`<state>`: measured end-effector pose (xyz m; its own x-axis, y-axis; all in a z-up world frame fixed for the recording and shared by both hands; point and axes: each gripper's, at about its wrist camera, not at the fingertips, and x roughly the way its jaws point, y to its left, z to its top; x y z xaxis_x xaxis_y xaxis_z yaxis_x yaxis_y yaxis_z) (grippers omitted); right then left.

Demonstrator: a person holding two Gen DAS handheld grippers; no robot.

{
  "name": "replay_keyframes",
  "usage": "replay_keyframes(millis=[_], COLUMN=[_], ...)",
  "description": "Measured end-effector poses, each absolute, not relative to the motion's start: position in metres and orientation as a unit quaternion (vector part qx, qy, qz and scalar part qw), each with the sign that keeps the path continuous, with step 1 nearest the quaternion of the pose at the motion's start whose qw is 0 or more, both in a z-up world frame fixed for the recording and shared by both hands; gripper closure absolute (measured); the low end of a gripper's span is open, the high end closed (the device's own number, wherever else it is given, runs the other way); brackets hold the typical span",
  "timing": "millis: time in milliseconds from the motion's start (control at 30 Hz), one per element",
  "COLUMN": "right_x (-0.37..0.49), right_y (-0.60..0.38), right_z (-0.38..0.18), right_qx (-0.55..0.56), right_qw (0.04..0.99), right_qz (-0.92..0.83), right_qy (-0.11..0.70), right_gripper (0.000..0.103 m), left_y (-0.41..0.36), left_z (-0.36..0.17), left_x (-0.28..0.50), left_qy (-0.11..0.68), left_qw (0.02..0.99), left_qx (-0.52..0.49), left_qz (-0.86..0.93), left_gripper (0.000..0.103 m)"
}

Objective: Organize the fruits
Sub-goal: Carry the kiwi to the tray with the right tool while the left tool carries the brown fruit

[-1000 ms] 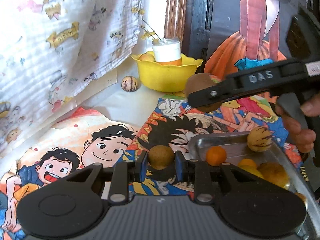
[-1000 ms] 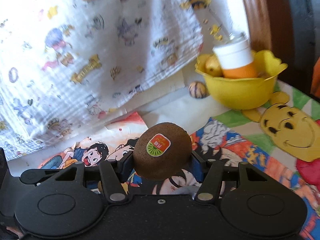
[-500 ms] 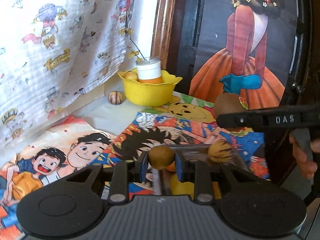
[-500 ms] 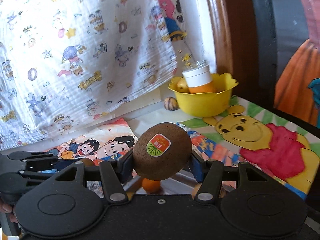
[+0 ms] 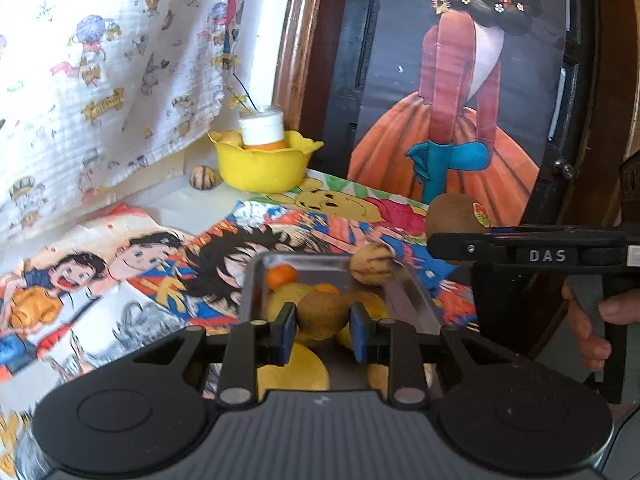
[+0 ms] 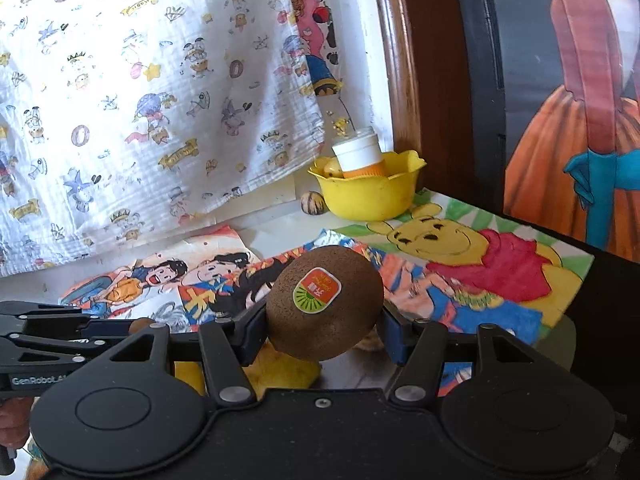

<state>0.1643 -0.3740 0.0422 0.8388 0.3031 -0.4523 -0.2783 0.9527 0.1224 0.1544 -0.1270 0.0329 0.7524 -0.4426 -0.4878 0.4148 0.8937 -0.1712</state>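
My left gripper [image 5: 322,320] is shut on a small round brown fruit [image 5: 322,312], held above a metal tray [image 5: 320,258]. In the tray lie a small orange fruit [image 5: 282,274], a yellow striped fruit [image 5: 372,265] on its far rim, and several yellow fruits. My right gripper [image 6: 320,320] is shut on a brown kiwi [image 6: 324,302] with an orange and green sticker. In the left wrist view that kiwi [image 5: 456,214] hangs to the right of the tray. The left gripper's fingers [image 6: 80,332] show at the left edge of the right wrist view.
A yellow bowl [image 5: 260,166] with a white-capped orange bottle [image 5: 262,130] and a fruit stands at the back by a wooden frame. A striped round fruit [image 5: 203,177] lies left of it. Cartoon mats [image 6: 460,248] cover the table; a printed cloth [image 6: 160,100] hangs behind.
Both grippers have drawn back from the bowl and cloth, each keeping its fruit. The tray, earlier to the right of the left gripper, now lies under it.
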Motion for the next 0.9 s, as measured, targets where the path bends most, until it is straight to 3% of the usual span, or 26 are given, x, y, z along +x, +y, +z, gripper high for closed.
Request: replay_keyframes(millis=[900], right_x=[0.089], right_y=[-0.371], right_z=[-0.012], right_qx=[0.013], right_qw=[0.957], right_qz=[0.143], right_qy=[0.254], right_gripper=[0.043], left_y=[-0.145], left_z=[-0.009], left_x=[0.111], left_qy=[0.300], left_qw=[0.930], left_qx=[-0.009], left_qz=[-0.213], left_gripper=[0.072])
